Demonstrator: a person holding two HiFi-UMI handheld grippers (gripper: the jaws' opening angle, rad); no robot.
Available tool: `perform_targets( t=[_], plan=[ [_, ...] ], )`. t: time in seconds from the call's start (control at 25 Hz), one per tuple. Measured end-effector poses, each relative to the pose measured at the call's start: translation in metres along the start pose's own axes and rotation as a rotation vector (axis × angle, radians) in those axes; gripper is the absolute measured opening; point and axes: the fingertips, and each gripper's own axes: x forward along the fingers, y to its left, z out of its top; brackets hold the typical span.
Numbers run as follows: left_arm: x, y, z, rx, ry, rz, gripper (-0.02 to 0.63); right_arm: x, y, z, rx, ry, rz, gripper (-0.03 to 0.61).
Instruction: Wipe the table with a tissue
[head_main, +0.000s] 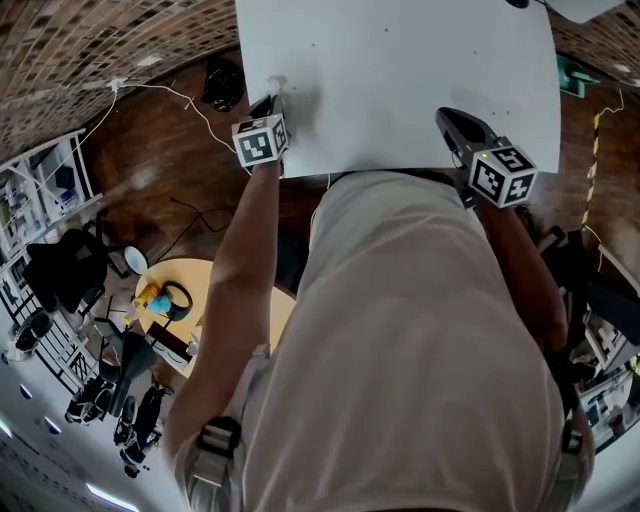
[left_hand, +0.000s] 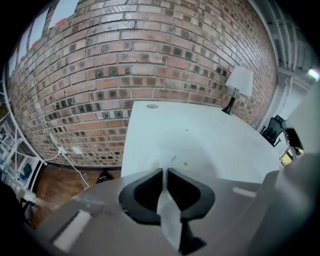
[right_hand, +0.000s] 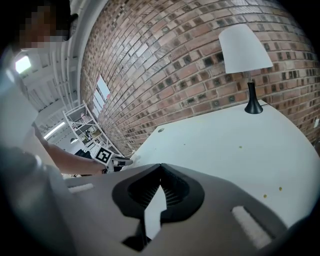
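Observation:
A white table (head_main: 400, 80) fills the top of the head view. My left gripper (head_main: 272, 97) is at the table's near left corner, shut on a white tissue (head_main: 277, 84) that pokes out past its tips. In the left gripper view the tissue (left_hand: 169, 215) is pinched between the black jaws of the left gripper (left_hand: 164, 172), above the table (left_hand: 200, 135). A small crumb (left_hand: 185, 163) lies just ahead. My right gripper (head_main: 450, 118) hovers at the near right edge, its jaws (right_hand: 160, 169) shut with nothing between them. Small specks (right_hand: 279, 188) dot the table (right_hand: 225, 150).
A white-shaded lamp (right_hand: 245, 50) stands at the table's far side by the brick wall (left_hand: 150, 60). On the wooden floor left of the table lie a black bag (head_main: 222, 82) and a cable (head_main: 190, 105). A round wooden table (head_main: 215, 290) stands behind me.

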Motion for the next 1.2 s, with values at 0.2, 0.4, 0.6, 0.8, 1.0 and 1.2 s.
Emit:
perform_targets(
  t=[0.2,0.4,0.6,0.8,1.0,1.2],
  plan=[
    [0.008,-0.013,0.008,0.041,-0.003,-0.036,0.038,0.008,0.008,-0.004,-0.024,0.026,0.011,0.008],
    [0.023,-0.035,0.011,0.092,0.000,-0.135,0.037,0.007,0.007,-0.001,-0.005,-0.004,-0.025,0.008],
    [0.025,-0.090,0.008,0.211,0.035,-0.247,0.037,0.002,0.006,-0.006,0.006,-0.012,-0.049,0.008],
    [0.014,-0.138,-0.010,0.272,0.071,-0.344,0.037,0.000,0.005,-0.007,0.019,-0.030,-0.068,0.008],
    [0.004,-0.164,-0.036,0.421,0.104,-0.432,0.037,0.005,0.008,-0.007,0.020,-0.035,-0.052,0.008],
    [0.006,-0.126,-0.039,0.531,0.075,-0.344,0.038,0.004,0.007,-0.002,0.005,-0.037,-0.025,0.008]
  ],
)
